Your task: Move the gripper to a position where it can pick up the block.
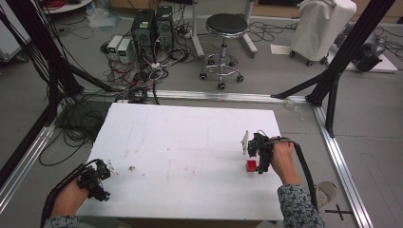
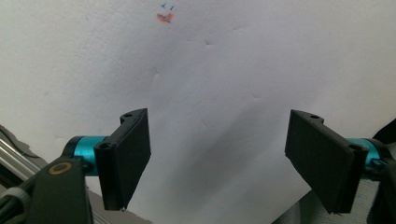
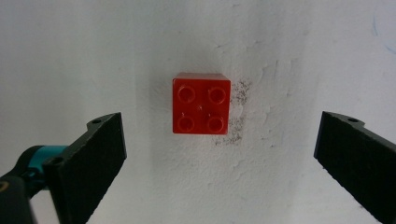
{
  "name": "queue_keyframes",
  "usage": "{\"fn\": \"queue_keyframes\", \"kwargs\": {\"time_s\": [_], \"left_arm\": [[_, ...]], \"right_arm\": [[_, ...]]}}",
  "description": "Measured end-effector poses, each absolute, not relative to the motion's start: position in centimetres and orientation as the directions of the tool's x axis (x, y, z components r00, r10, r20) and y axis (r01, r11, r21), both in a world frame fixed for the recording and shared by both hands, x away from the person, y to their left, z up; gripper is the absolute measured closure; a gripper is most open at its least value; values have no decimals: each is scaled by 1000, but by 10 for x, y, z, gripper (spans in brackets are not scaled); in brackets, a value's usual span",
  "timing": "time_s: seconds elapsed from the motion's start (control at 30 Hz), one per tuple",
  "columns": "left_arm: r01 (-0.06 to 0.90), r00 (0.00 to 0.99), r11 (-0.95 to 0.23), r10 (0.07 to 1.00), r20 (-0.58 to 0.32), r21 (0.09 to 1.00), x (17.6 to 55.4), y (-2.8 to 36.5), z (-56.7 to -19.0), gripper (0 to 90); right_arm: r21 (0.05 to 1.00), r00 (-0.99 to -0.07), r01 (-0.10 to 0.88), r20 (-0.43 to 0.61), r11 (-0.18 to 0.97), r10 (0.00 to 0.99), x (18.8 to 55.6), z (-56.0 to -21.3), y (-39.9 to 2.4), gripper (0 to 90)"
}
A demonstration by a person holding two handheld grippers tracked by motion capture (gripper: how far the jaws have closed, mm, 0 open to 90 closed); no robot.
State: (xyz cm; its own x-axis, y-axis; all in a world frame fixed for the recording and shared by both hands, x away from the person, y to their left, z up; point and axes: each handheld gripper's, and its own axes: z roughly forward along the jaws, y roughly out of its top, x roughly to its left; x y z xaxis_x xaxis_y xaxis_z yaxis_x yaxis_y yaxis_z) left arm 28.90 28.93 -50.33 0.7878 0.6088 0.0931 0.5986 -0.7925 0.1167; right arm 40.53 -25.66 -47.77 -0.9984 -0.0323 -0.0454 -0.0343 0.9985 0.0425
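Note:
A small red brick (image 1: 251, 165) with studs on top rests on the white table (image 1: 185, 142) near its right edge. In the right gripper view the red brick (image 3: 201, 103) lies just beyond the wide-apart jaws, between their lines. My right gripper (image 1: 257, 156) hovers right above the brick and is open (image 3: 219, 154). My left gripper (image 1: 102, 178) is at the table's front left corner. It is open (image 2: 219, 158) over bare white surface, with nothing between its jaws.
A small orange and blue mark (image 2: 165, 16) lies on the table ahead of the left gripper. Beyond the table are a black stool (image 1: 224, 28), computer boxes (image 1: 152, 28) with tangled cables, and black frame posts (image 1: 342, 52) at right.

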Motion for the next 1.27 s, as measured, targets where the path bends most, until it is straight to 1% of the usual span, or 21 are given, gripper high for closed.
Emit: {"fn": "queue_keyframes", "kwargs": {"time_s": [0.37, 0.77, 0.83, 1.27], "left_arm": [[602, 787, -791, 611, 86, 114, 289, 289, -505, 227], [605, 783, -787, 616, 86, 123, 288, 289, -505, 227], [596, 791, -795, 606, 87, 112, 289, 289, -505, 227], [601, 787, -790, 611, 85, 118, 289, 289, -506, 226]], "right_arm": [[48, -1000, -25, -15, 999, -24, 405, -499, -258, 14], [36, -1000, -22, -5, 999, -22, 406, -515, -251, 14], [32, -1000, -19, 9, 999, -19, 406, -519, -252, 14], [33, -1000, -10, 7, 999, -10, 406, -520, -253, 14]]}}
